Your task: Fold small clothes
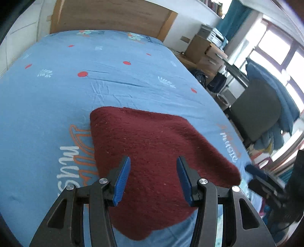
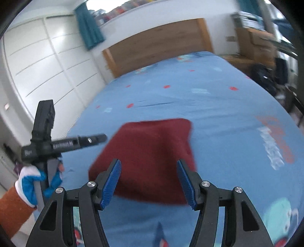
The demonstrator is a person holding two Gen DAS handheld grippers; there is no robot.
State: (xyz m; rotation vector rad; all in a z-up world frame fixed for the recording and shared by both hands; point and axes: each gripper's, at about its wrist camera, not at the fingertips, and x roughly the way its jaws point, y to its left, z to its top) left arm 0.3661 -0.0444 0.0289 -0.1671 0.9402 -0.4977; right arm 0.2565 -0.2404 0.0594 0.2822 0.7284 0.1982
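Currently, the dark red fuzzy knitted cloth [image 1: 157, 157] lies flat on the blue printed bed sheet [image 1: 106, 76], near the foot edge of the bed, in a compact four-sided shape that suggests at least one fold is already made. Neither tool touches it.

To perform the next fold well, bring each set of blue pads down at a corner of one edge, pinch only the layers meant to travel, lift both corners level, and lay them squarely on the opposite edge. Uneven lift would probably skew the fold; the fuzzy fabric may cling to the sheet.

The left hand-held gripper [image 1: 153, 179] hovers above the near part of the cloth, jaws spread wide and holding nothing, pointing toward the wooden headboard [image 1: 114, 17]. The right hand-held gripper [image 2: 149, 182] is likewise spread and unloaded, aimed over the near edge of the cloth; its view is blurred. The left hand in a blue-and-white glove [image 2: 36, 182] grips its tool upright, off the bed's left side.
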